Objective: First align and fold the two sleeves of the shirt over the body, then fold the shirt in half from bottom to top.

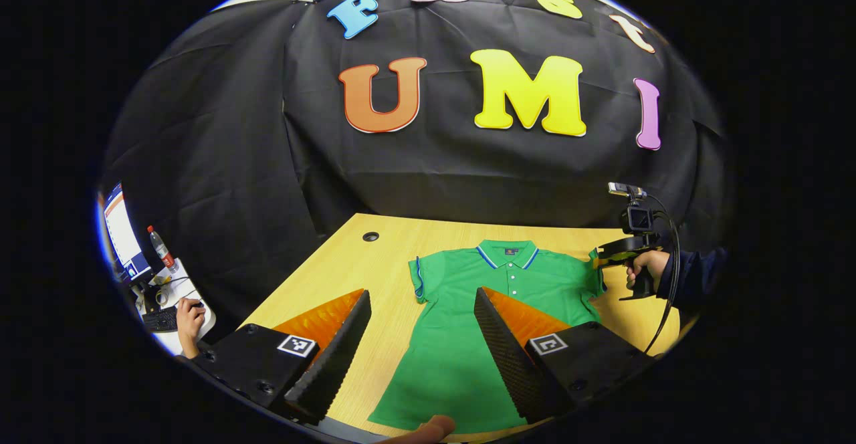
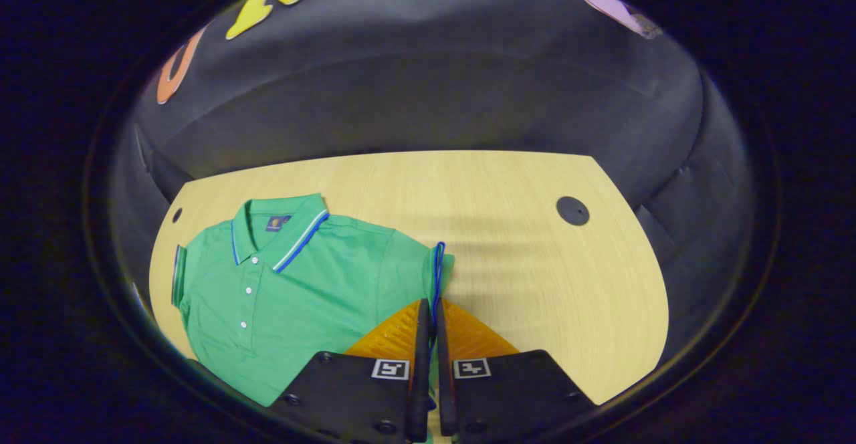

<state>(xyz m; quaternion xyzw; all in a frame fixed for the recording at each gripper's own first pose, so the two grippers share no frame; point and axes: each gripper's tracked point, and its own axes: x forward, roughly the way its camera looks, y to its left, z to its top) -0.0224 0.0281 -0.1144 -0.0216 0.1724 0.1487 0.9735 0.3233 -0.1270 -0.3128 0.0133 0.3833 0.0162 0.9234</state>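
- Left gripper point(image 1: 422, 337): my fingers spread wide, nothing between them, hovering above the lower half of the shirt point(image 1: 468, 337).
- Right gripper point(image 2: 428, 337): my fingers pressed together on the shirt's right sleeve point(image 2: 438, 267) at its blue-trimmed cuff; the cuff edge runs into the narrow gap between the fingers.
- A fingertip point(image 1: 428, 427) shows at the bottom edge of the left gripper view, at the shirt's hem.
- Shirt is a green polo, lying flat and face up on the desk point(image 1: 348, 270), buttons showing, collar point(image 1: 509, 253) toward the booth wall, hem toward me. Both short sleeves still out to the sides, unfolded.
- In the left gripper view the right gripper point(image 1: 605, 257) sits at the shirt's far sleeve, held by a hand point(image 1: 645, 267) in a dark sleeve, cable looping off it.
- Desk is light wood, with a round black cable port point(image 2: 573, 210) near the far edge on each side.
- Beyond the desk: black cloth wall point(image 1: 435, 176).
- Far left, off the desk: another person's hand point(image 1: 189, 320) at a keyboard point(image 1: 160, 320), plus a monitor point(image 1: 124, 233) and a bottle point(image 1: 160, 247).
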